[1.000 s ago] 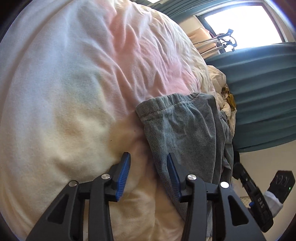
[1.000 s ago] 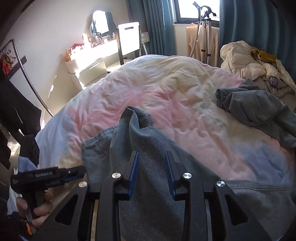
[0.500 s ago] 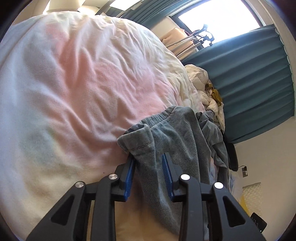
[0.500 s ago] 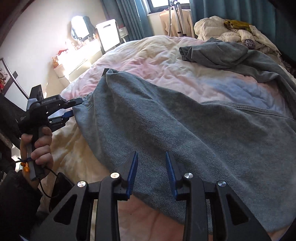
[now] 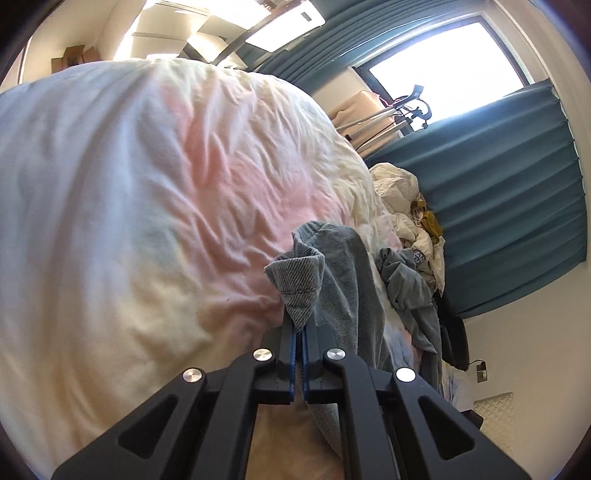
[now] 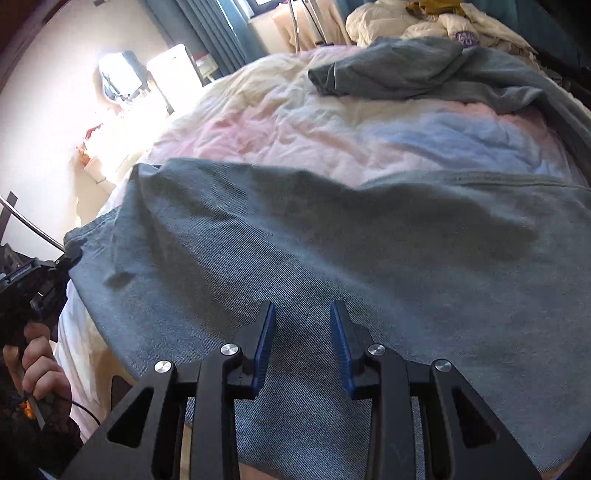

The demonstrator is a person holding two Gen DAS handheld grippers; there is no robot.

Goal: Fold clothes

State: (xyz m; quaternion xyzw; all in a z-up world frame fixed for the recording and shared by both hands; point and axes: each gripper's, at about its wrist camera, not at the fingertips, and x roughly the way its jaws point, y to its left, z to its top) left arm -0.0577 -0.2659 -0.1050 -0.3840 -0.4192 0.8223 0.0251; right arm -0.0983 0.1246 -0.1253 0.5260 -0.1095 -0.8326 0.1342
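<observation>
- A bed with a rumpled quilt [image 5: 155, 206] tinted pale pink, cream and light blue fills most of both views; the same quilt [image 6: 332, 122] runs up to the far side of the right wrist view.
- Teal pleated curtains [image 5: 509, 206] hang beside a bright window [image 5: 439, 70] beyond the bed.
- A large blue-grey denim-like garment [image 6: 332, 266] lies spread across the near part of the bed, and one corner reaches the left edge of the right wrist view. In the left wrist view the same garment [image 5: 336, 280] trails away toward the right behind its pinched corner.
- A second, crumpled grey-green garment [image 6: 406, 70] lies farther up the bed, apart from the spread one.
- A heap of cream and white clothing [image 6: 436, 22] sits at the far edge of the bed, near the curtains.
- The right gripper [image 6: 302, 347], black with blue pads, hangs over the spread garment with its jaws partly open; nothing is between them, and whether the tips touch the cloth I cannot tell.
- The left gripper [image 5: 298, 354] has its jaws closed tight on a hemmed corner of the denim-like garment, which stands up in a small peak above the pads. In the right wrist view the left gripper [image 6: 72, 254] appears at the left edge, held by a hand [image 6: 37, 362].
</observation>
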